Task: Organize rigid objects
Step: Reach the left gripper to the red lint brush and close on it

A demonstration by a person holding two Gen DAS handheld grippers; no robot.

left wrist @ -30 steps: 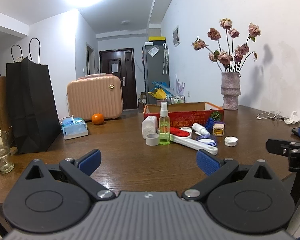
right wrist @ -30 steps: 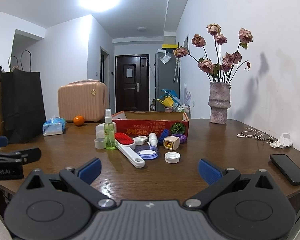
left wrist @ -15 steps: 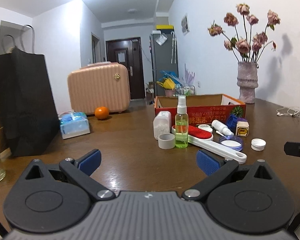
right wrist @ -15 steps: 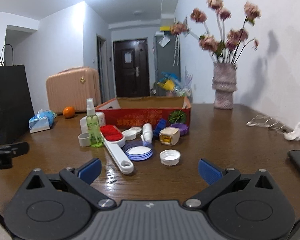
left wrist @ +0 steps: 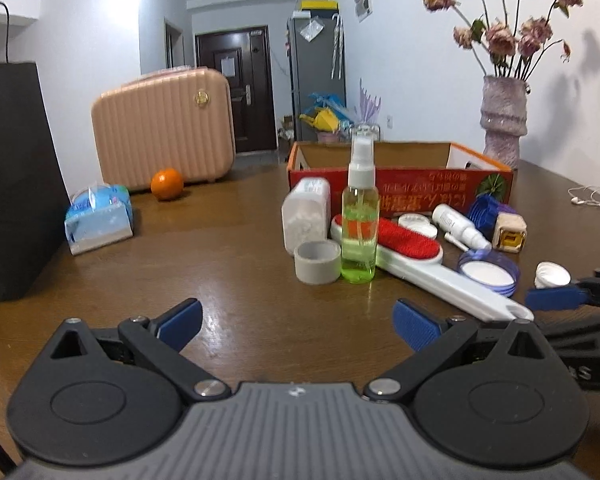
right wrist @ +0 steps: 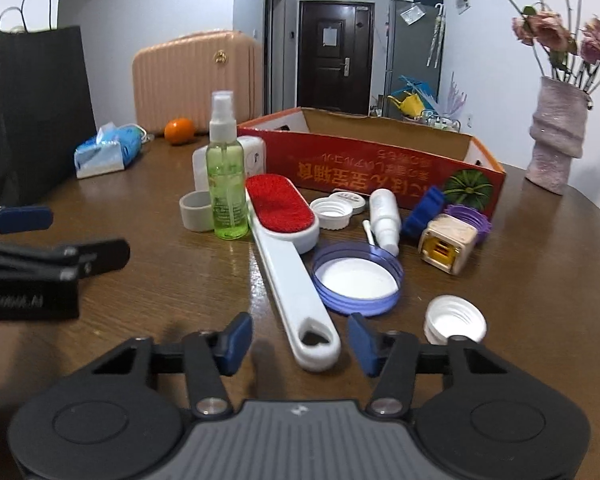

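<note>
While the right gripper (right wrist: 300, 344) closes, its pads flank the looped end of the lint brush (right wrist: 290, 256) handle without pressing it; nothing is clamped yet. Left gripper (left wrist: 298, 326) hangs spread wide over bare table (left wrist: 228, 272), empty, short of the spray bottle (left wrist: 360, 220).

Clutter sits in front of the red box (right wrist: 380, 164), none visibly inside.

Risks:
- Grip lands at the handle's far end; the heavier red head may droop or swing on lifting.
- Head lies just beside the bottle; a swing could topple it.
- White cap (right wrist: 455, 322) and blue lid (right wrist: 356, 278) lie close to the handle and could be swept aside.

Writing: box front carries yellow characters, upside down, unreadable to me. Partial letters on the left gripper's body, seen from the right wrist view, blurred.
</note>
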